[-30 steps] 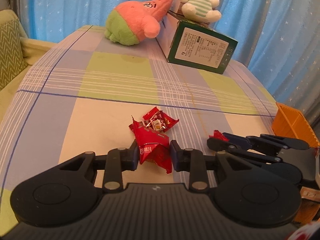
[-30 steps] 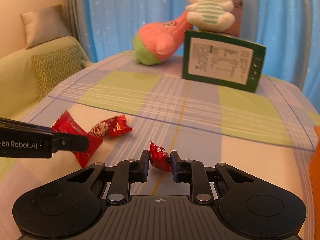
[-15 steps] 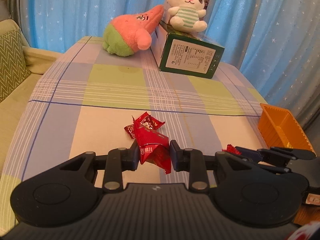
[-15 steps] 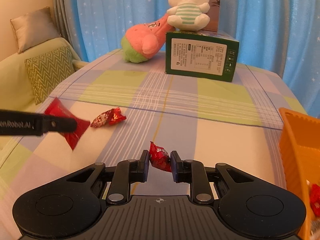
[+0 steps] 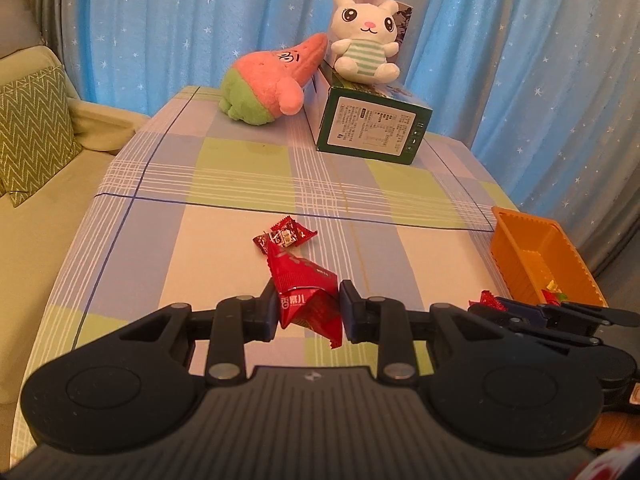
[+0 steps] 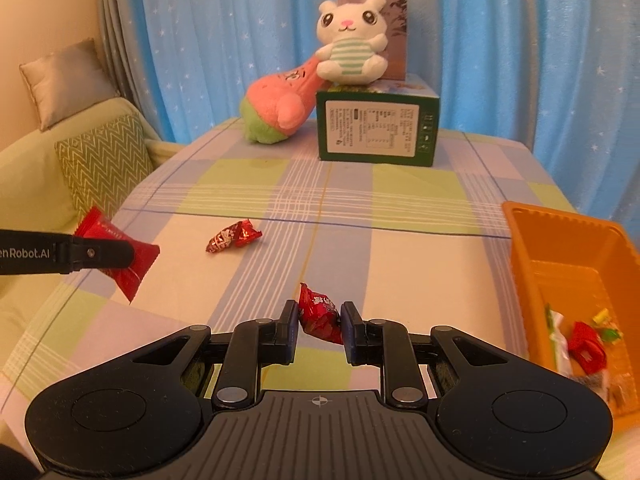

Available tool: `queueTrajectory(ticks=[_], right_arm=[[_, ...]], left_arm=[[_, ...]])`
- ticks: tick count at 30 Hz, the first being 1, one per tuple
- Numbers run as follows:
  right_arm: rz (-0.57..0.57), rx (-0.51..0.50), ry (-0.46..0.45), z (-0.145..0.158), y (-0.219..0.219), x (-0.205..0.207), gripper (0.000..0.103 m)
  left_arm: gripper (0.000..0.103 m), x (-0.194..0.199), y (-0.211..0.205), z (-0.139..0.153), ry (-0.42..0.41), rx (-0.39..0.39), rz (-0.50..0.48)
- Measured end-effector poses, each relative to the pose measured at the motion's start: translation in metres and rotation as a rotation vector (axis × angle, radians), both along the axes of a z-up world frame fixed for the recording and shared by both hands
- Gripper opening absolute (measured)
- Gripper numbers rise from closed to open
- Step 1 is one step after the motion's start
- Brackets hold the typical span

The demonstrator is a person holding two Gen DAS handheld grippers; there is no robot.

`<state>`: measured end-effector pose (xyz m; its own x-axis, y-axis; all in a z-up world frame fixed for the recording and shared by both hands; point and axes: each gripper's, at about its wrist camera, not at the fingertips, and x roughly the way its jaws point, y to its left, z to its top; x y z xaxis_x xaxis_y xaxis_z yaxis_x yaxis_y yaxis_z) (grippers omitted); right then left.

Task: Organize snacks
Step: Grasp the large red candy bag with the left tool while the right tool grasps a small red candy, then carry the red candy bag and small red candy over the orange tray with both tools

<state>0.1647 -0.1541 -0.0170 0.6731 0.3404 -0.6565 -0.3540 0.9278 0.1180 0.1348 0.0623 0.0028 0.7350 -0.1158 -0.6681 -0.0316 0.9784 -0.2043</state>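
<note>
Both grippers, left (image 5: 308, 310) and right (image 6: 320, 326), gripped red snack packets (image 5: 306, 300); best to release low over the orange bin (image 6: 568, 240).

My left gripper (image 5: 308, 310) pinches a red snack packet (image 5: 306, 294) at the lower middle of the frame, above the checked tablecloth (image 5: 224, 248). 1 small red candy (image 5: 284, 236) lies just beyond it. At lower right, my right gripper (image 5: 494, 304) holds a red candy piece (image 5: 487, 299) beside the orange bin (image 5: 520, 236).

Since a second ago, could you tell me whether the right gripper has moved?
Yes. The right gripper, shut on a red candy, has drawn back and swung right: the green box looks farther off, and the orange bin is now alongside.
</note>
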Motion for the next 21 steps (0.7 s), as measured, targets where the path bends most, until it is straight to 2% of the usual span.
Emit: queueTrajectory(ticks=[21], right_arm=[[-0.087,0.028,-0.018,0.033,-0.059,-0.067,0.023]], left_arm=[[0.027,-0.062,-0.063,0.028,-0.005,-0.014,-0.039]])
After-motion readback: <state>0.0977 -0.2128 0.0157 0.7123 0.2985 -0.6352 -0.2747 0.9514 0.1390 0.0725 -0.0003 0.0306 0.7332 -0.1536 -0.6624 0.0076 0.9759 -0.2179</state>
